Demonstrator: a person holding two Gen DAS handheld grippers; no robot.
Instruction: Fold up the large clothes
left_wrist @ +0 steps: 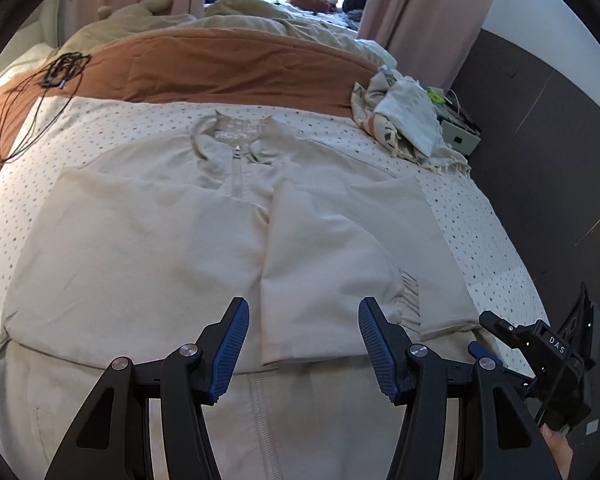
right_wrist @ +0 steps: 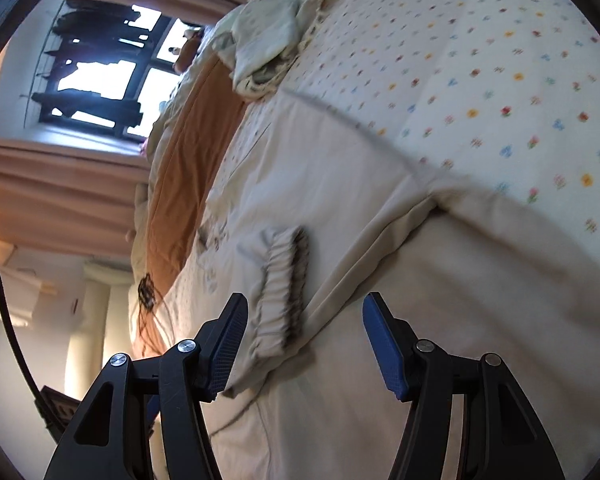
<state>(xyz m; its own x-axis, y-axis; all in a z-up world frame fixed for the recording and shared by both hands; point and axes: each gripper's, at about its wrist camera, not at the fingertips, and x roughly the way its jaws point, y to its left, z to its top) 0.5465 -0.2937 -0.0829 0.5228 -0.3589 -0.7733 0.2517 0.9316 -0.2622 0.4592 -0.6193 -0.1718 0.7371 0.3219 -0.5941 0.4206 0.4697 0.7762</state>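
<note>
A flower-dotted bedspread point(left_wrist: 452, 208) covered the bed. At frame centre lay the beige jacket point(left_wrist: 148, 248), both sleeves crossed inward, presumably to square it for folding. The left gripper point(left_wrist: 304, 322) and right gripper point(right_wrist: 305, 318) hovered over its lower hem, jaws apart, gripping nothing.

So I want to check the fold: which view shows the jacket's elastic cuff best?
The right wrist view: the gathered cuff lies large and close before the open right claw. The left wrist view shows it small, near the sleeve's edge.
</note>
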